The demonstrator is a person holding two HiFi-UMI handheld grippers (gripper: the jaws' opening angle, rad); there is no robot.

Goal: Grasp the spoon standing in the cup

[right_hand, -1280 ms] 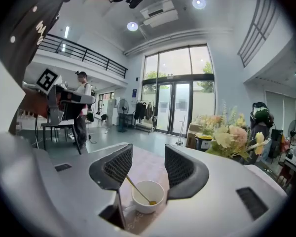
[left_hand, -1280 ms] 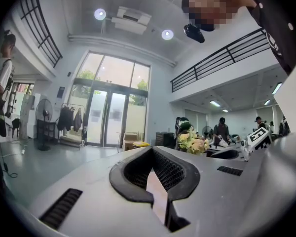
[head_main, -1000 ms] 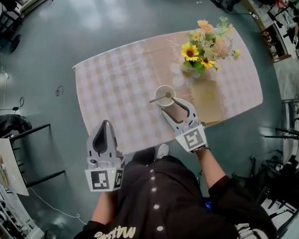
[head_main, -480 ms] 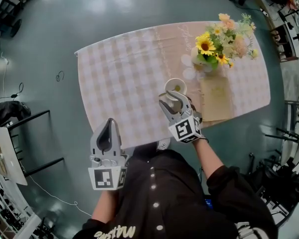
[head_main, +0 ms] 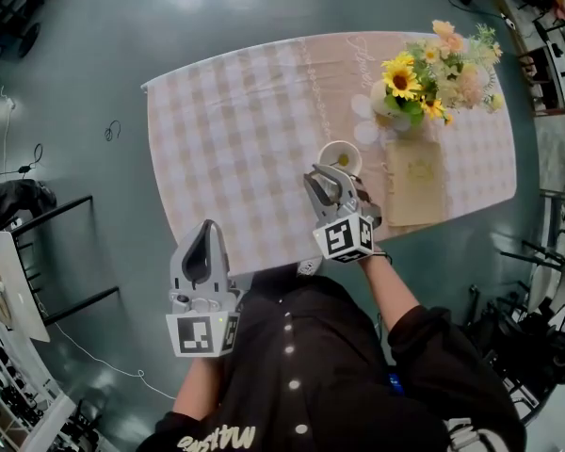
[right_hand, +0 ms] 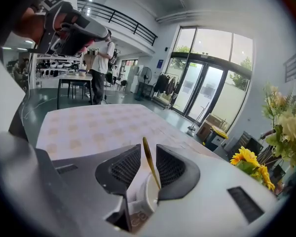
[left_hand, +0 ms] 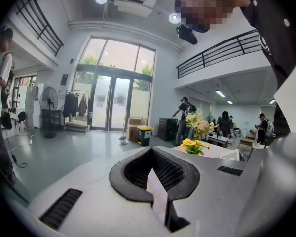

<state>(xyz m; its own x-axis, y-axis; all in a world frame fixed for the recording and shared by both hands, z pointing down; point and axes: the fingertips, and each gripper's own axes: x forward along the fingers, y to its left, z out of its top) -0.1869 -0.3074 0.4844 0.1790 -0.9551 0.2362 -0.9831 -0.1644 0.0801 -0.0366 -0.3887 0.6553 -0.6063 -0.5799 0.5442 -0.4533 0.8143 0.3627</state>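
A white cup [head_main: 340, 155] stands on the checked tablecloth [head_main: 226, 130], with a gold spoon [right_hand: 149, 162] upright in it. My right gripper [head_main: 331, 175] reaches over the cup's near rim. In the right gripper view its jaws [right_hand: 148, 154] have just been closing and stand either side of the spoon handle, a thin gap still showing on the left. The cup [right_hand: 142, 201] sits low between the fingers. My left gripper [head_main: 202, 229] hangs off the table's near edge, shut and empty [left_hand: 153, 154].
A vase of sunflowers and pink blooms [head_main: 424, 73] stands just right of the cup, with a tan card [head_main: 414, 182] lying in front of it. The sunflowers [right_hand: 246, 157] are close on the right. People stand about the hall beyond.
My right gripper moved forward and down onto the cup and its jaws narrowed around the spoon handle. The left gripper sank a little.
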